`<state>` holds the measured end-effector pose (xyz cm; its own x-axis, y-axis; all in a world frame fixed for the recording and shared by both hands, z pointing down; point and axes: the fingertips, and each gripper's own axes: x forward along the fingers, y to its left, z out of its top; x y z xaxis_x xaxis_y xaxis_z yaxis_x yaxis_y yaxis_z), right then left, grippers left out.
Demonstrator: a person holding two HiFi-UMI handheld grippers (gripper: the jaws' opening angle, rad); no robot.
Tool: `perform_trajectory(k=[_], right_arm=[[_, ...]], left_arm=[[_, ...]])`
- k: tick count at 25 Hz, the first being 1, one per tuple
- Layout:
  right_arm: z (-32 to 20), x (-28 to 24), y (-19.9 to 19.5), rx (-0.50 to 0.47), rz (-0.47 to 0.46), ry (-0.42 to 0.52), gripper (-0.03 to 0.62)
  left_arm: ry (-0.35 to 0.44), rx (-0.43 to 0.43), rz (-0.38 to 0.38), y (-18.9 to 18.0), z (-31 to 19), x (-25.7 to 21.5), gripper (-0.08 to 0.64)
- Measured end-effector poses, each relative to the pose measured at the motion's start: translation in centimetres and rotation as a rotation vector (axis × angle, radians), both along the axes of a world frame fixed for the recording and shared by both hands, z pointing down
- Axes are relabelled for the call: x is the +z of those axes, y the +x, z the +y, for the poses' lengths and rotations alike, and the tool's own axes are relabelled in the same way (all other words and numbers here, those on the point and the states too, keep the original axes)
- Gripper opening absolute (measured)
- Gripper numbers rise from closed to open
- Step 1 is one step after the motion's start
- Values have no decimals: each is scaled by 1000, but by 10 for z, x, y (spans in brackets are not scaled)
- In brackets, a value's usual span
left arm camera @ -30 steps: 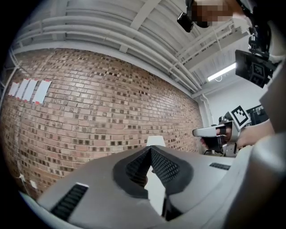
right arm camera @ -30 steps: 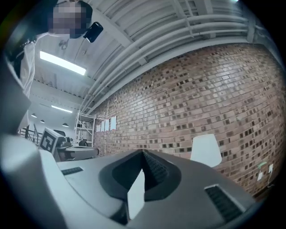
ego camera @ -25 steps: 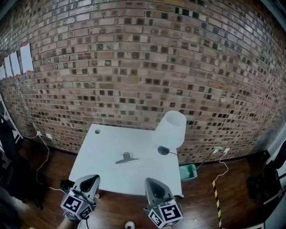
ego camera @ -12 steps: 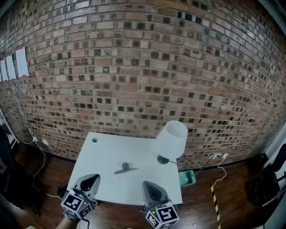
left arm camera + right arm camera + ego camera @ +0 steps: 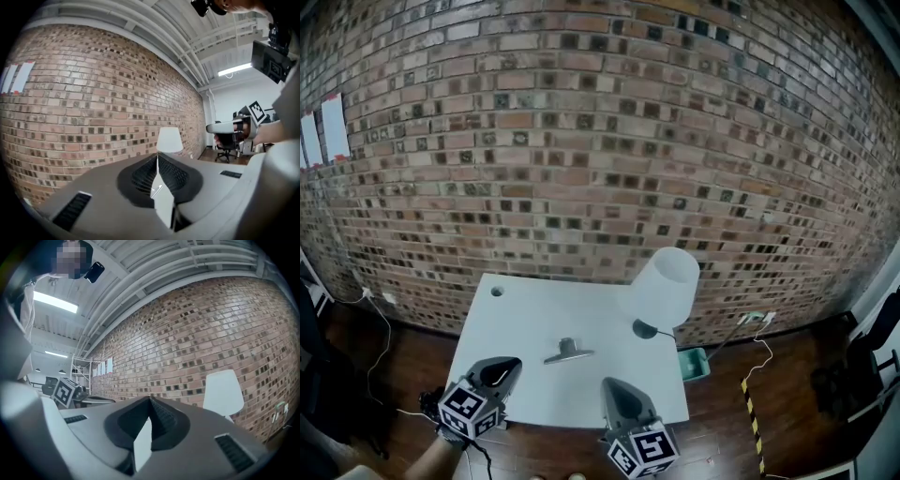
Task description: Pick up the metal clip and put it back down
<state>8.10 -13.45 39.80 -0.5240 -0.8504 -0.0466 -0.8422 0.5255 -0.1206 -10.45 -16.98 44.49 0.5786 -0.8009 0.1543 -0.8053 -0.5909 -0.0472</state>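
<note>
Clip location: metal clip (image 5: 567,352) lies flat near the middle of the white table (image 5: 511,319), well apart from both grippers and untouched.
Left gripper (image 5: 501,366): at the table's near edge, aimed roughly at the clip; jaws clenched tip to tip, nothing between them.
Right gripper (image 5: 621,386): at the near edge, to the right of the clip; jaws likewise closed and empty.
Lamp (image 5: 664,281): white shade, standing at the far right corner; its dark base sits near the clip's right side.
Step in hand: approach, by appearance; the pick is not yet begun.
Method advised: spread the jaws before arrival, come in low, and straddle the raised handle rather than the flat body. Close squarely, then lift straight.
Hazard: thin metal on a smooth top probably skates if nudged by a closed tip.
Put-down: lower until it rests, then release.
</note>
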Motion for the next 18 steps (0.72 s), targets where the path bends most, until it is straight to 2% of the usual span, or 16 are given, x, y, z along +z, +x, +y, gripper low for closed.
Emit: perform_trajectory(k=[4, 10, 18], right_arm=[[-7, 10, -9, 28, 16, -16, -15], [-18, 26, -24, 23, 62, -34, -15], [-46, 55, -10, 25, 50, -91, -15]], left_arm=[[-81, 85, -36, 2, -22, 26, 80], [-224, 167, -112, 10, -49, 89, 109], [-410, 264, -206, 43, -97, 171, 158]])
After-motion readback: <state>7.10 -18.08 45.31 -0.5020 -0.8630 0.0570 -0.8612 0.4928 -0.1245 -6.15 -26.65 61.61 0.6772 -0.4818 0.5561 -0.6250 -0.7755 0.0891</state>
